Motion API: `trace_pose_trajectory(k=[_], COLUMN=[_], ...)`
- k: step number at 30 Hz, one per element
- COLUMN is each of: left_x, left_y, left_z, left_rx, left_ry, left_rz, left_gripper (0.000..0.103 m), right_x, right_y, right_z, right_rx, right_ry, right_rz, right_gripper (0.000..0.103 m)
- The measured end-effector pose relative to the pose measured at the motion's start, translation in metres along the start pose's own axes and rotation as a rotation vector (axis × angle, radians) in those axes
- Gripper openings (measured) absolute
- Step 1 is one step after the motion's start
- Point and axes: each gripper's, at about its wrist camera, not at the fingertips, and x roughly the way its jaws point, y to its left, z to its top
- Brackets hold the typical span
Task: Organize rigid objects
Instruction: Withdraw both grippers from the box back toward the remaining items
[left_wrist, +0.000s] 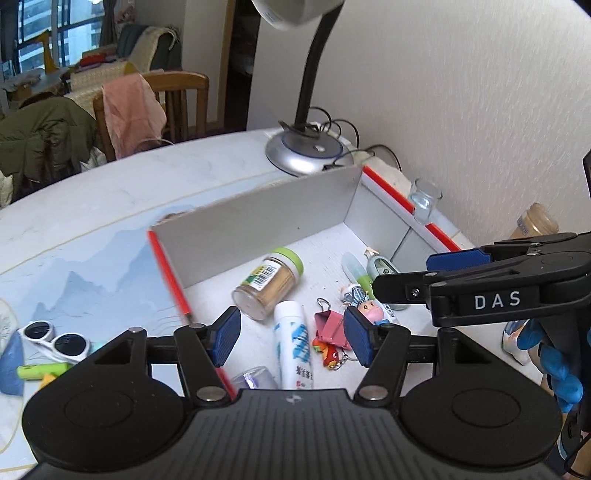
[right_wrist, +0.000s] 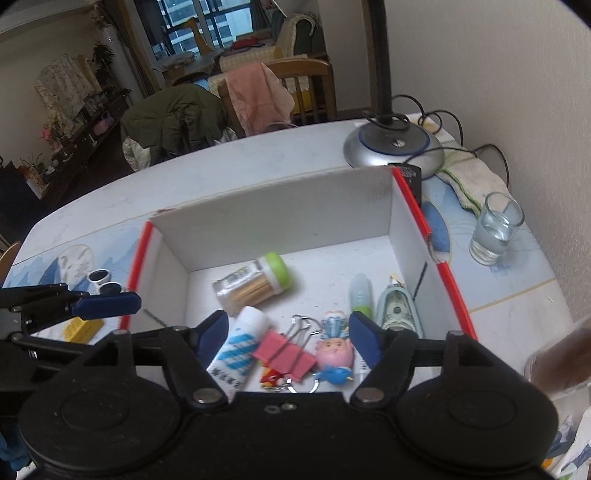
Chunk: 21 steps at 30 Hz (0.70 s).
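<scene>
Sunglasses (left_wrist: 55, 341) wait at the counter's left edge outside the box (left_wrist: 258, 210); both grippers, left gripper (left_wrist: 291, 334) and right gripper (right_wrist: 286, 338), hover wide open and empty, so go low and pinch the bridge.

Box (right_wrist: 280, 221) open above; lamp (right_wrist: 393, 144) crowds its far corner

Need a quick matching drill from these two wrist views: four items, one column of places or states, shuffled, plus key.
Items:
1. toothpick jar
2. white sunglasses
3. glass of water
4. pink binder clip

Places/states:
A. upright on the table, right of the box
B. on its side in the box, green lid
C. on the table, left of the box
D. in the box, between the white tube and the pink figure keychain

Pairs: 1-B, 2-C, 3-A, 4-D
</scene>
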Motion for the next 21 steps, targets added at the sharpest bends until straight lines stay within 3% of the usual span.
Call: trace_pose_trajectory(k=[4, 7, 15, 17, 21], left_x=[-0.019, -0.036, -0.076, -0.085, -0.099], left_y=[0.008, 0.015, 0.048, 0.058, 0.078], left_z=[-0.007, -0.013, -0.031, -0.037, -0.047], left_rx=[-0.005, -0.007, -0.042, -0.047, -0.060], left_ry=[-0.033, -0.058, -0.111, -0.118, -0.129], left_rz=[0.001, 0.004, 0.011, 0.015, 0.022], left_gripper=[0.061, 0.069, 0.069, 0.076, 0.078], right_x=[-0.011, -0.019, -0.036, -0.038, -0.041], right_y=[0.013, 0.023, 0.057, 0.067, 0.090], right_z=[-0.004, -0.008, -0.023, -0.028, -0.038], right_rx=[0.000, 0.002, 0.013, 0.010, 0.012], right_ry=[-0.021, -0.035, -0.072, -0.076, -0.085], right_rz=[0.001, 0.009, 0.052, 0.056, 0.071], right_gripper=[0.084, 0.085, 0.094, 0.096, 0.098])
